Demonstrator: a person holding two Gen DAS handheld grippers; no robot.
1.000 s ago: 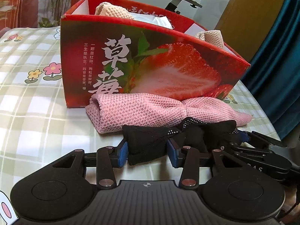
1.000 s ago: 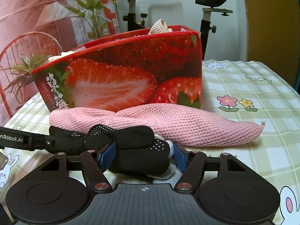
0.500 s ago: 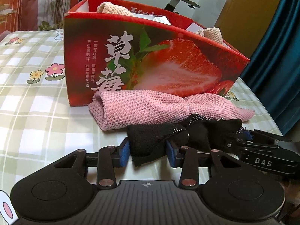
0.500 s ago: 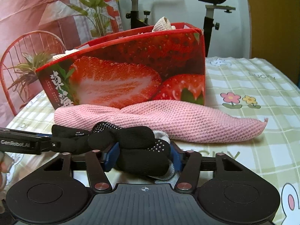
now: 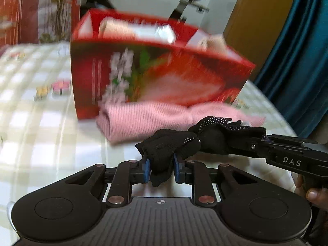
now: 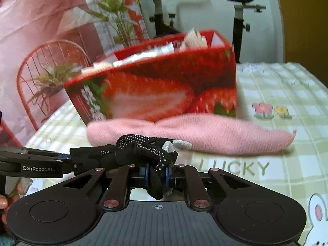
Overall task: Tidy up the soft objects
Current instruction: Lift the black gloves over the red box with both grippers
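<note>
Black glove point(image 5: 176, 143) spanned both claws: left gripper point(image 5: 161, 169) closing on 1 end, right gripper point(image 6: 156, 173) clenched on the other; strawberry box point(image 5: 155, 78) upper-centre, probably beyond it.

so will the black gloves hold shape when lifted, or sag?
Likely sag: the gloves are knit and bunch where the left tongs are closing on them, a loose end drooping below. Probably light, since thin pinches from both tongs seem to carry them. The dotted palm should resist slipping in the right tongs.
</note>
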